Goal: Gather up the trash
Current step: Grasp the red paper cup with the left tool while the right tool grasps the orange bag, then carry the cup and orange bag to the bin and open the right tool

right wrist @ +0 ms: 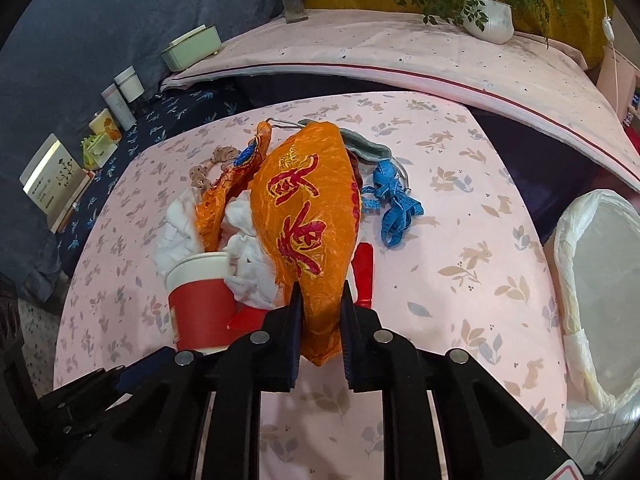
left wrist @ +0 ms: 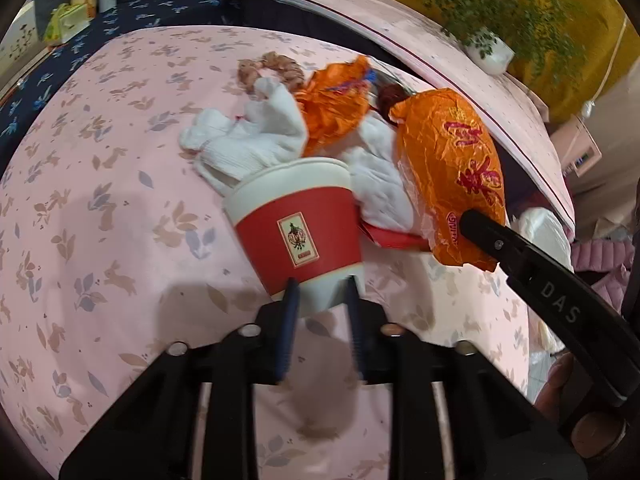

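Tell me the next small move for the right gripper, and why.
Probably lift the orange wrapper and swing it right toward the lined bin. The right gripper is already shut on the wrapper's near end, and the bin stands open at the table's right edge. The left gripper is shut on the red cup, so the cup should not tip as the wrapper comes away.

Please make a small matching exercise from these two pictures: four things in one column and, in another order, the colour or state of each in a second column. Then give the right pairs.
Things:
1. paper cup
2. orange wrapper
3. measuring tape
4. trash bin

States:
A. lined with a pale plastic bag, beside the table
B. red with a pale rim, held at its base by the left gripper
C. blue, lying loose on the tablecloth
D. printed with red characters, held by the right gripper

Pairs: 1-B, 2-D, 3-C, 4-A
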`<state>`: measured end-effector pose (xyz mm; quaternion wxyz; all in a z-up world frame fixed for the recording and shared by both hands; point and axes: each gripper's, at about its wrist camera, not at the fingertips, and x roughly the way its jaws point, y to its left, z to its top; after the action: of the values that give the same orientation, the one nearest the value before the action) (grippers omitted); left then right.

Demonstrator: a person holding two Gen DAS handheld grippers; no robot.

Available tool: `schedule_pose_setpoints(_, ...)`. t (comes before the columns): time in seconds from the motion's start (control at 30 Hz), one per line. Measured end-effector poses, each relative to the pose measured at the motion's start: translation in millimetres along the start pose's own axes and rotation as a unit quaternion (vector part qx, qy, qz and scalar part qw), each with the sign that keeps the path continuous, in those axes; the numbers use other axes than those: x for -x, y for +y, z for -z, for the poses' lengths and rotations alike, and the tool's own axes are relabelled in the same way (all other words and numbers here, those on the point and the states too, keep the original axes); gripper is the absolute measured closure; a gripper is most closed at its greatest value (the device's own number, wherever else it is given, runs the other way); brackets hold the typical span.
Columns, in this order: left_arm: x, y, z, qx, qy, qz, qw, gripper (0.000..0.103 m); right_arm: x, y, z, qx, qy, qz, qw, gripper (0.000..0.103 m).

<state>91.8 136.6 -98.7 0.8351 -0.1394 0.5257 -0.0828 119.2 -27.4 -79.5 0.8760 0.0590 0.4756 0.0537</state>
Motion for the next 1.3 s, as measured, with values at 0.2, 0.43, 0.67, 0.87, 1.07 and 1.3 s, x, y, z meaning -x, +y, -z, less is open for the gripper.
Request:
schedule_pose_setpoints(0.2, 2.7, -12.0, 10.1, -0.006, -0.006, 0.005, 1.0000, 0.072, 29.2, -15.3, 12.6, -0.010, -0.016, 0.001, 1.000, 0.089)
schedule_pose_setpoints(0.43, -16.4, -8.0, -7.5, 0.040, -0.006, -0.033, 0.9987, 0.028, 49.9, -37.5, 16.2, -0.033, -0.033, 0.009, 0.999, 0.089)
schedule_pose_setpoints(0.67, -43.6, -8.2, -13.7, 0.046, 0.013, -0.060, 0.9970, 0.035, 54.3, -50.4, 18.3, -0.044, -0.039, 0.017, 0.998, 0.089)
schedule_pose_setpoints(0.87, -24.5, -22.9, -5.5, 0.020, -0.006, -0.067, 0.9975, 0.035, 60.0, -57.8, 22.1, -0.053, -0.041, 0.012, 0.998, 0.089)
schedule_pose_setpoints(1.07, -2.1, -44.4, 8.0, 0.000, -0.016, -0.059, 0.9981, 0.035, 70.7, -64.1, 32.3, -0.058, -0.044, 0.008, 0.997, 0.089)
schedule_pose_setpoints(1.3, 16.4, -78.3, 24.3, -0.034, -0.029, -0.055, 0.9975, 0.035, 89.7, -78.2, 51.6, -0.062, -0.052, 0.009, 0.997, 0.089)
